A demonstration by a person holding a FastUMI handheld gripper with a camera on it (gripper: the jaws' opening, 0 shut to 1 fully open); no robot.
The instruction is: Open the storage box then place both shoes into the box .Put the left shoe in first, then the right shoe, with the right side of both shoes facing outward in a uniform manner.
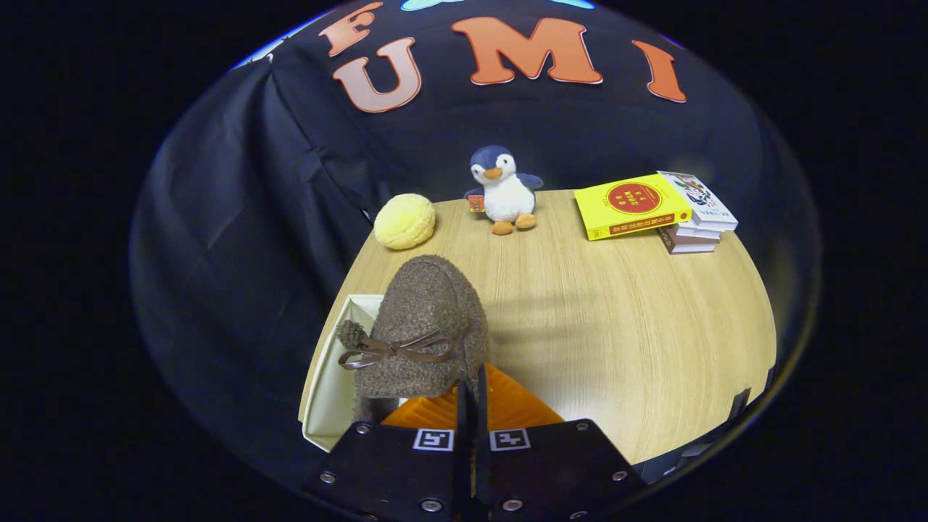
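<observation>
A brown fuzzy shoe (428,319) with a thin ribbon bow and a pom-pom is held just ahead of my fingers, toe pointing away. My gripper (471,406) is shut on the shoe's near rim, the two fingers almost touching. Under and left of the shoe is the white storage box (330,391), at the table's near left corner. An orange ribbed part (515,409) shows beneath the fingers; whether it belongs to the box I cannot tell. The box's inside is hidden by the shoe.
The wooden table (616,326) stretches ahead and to the right. At its far edge sit a yellow round plush (404,221), a penguin toy (504,190) and a yellow book (631,206) beside a small stack of books (696,217).
</observation>
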